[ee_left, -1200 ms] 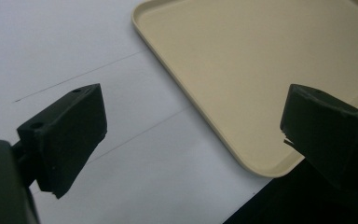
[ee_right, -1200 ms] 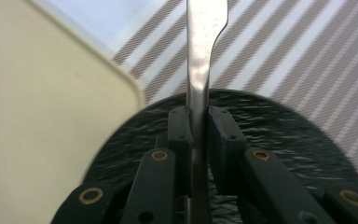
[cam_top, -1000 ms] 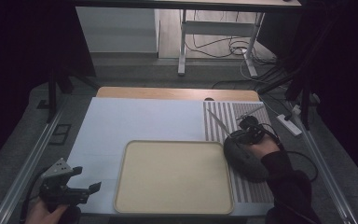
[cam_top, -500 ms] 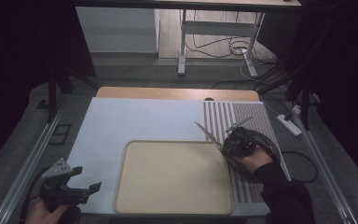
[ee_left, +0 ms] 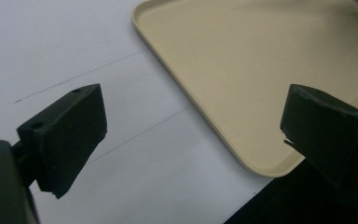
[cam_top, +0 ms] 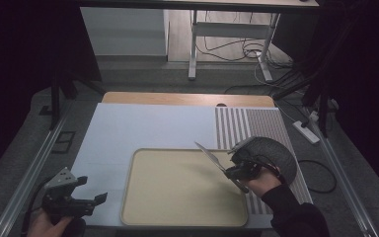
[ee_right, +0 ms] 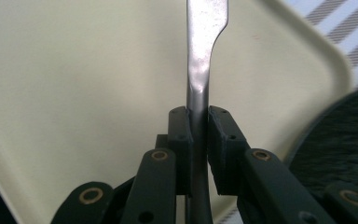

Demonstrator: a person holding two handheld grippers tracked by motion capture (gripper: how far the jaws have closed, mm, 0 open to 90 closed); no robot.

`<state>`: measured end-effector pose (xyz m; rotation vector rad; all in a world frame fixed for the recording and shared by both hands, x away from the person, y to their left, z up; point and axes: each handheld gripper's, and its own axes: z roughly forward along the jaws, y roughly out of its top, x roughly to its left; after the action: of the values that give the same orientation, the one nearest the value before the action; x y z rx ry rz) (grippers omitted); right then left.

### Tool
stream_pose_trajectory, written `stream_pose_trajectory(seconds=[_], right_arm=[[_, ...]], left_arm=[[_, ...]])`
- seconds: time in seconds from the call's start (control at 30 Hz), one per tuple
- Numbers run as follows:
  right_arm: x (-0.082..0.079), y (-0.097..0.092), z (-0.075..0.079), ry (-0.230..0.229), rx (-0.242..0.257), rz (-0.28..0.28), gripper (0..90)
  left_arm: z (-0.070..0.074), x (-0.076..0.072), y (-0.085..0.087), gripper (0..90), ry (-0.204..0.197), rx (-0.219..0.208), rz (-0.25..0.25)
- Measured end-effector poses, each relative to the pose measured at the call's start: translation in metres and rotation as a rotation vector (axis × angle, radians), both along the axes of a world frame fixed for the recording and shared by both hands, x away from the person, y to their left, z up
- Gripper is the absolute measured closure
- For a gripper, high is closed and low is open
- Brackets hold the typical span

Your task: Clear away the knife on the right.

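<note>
A metal knife (cam_top: 216, 160) is pinched by its handle in the right hand-held gripper (cam_top: 238, 172), blade slanting up-left over the beige tray's (cam_top: 177, 217) right edge. The tray lies on a white sheet (cam_top: 143, 126) covering the worktop, beside a striped mat (cam_top: 256, 123); dark room around. The left hand-held gripper (cam_top: 91, 202) hovers spread near the front-left corner.
</note>
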<state>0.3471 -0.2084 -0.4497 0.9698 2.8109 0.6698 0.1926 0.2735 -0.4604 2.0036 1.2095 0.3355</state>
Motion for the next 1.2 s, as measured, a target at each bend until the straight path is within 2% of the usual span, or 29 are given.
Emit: stream_pose_trajectory(seconds=[0.3,0.47,0.6,0.77,0.9,0.97,1.03,1.13,1.2], right_arm=[[-0.008,0.016,-0.019,0.038,-0.073,0.019,80.3],[-0.01,0.024,-0.034,0.072,-0.141,0.036,80.3],[-0.011,0.025,-0.036,0.076,-0.136,0.027,80.1],[-0.009,0.024,-0.039,0.142,-0.099,0.032,78.3],[-0.007,0.024,-0.03,0.098,-0.056,0.035,78.9],[-0.006,0.026,-0.026,0.084,-0.043,0.05,85.2],[-0.007,0.032,-0.025,0.059,-0.047,0.083,90.0],[-0.007,0.046,-0.027,0.056,-0.057,0.152,90.0],[-0.006,0.058,-0.031,0.055,-0.083,0.201,90.0]], left_arm=[[0.0,0.0,0.0,6.7,0.0,0.002,-0.001],[0.0,0.0,0.0,6.8,0.0,0.004,-0.002],[0.0,0.0,0.0,6.7,0.001,0.004,-0.003],[0.0,0.0,-0.001,6.7,0.001,0.006,-0.003],[0.0,0.0,-0.001,6.7,0.003,0.005,-0.002],[0.0,0.0,-0.001,6.8,0.002,0.005,0.0],[0.0,0.0,-0.001,6.8,0.002,0.006,-0.001],[0.0,0.001,-0.001,6.8,0.004,0.007,0.0],[0.0,0.001,-0.001,6.8,0.004,0.008,0.0]])
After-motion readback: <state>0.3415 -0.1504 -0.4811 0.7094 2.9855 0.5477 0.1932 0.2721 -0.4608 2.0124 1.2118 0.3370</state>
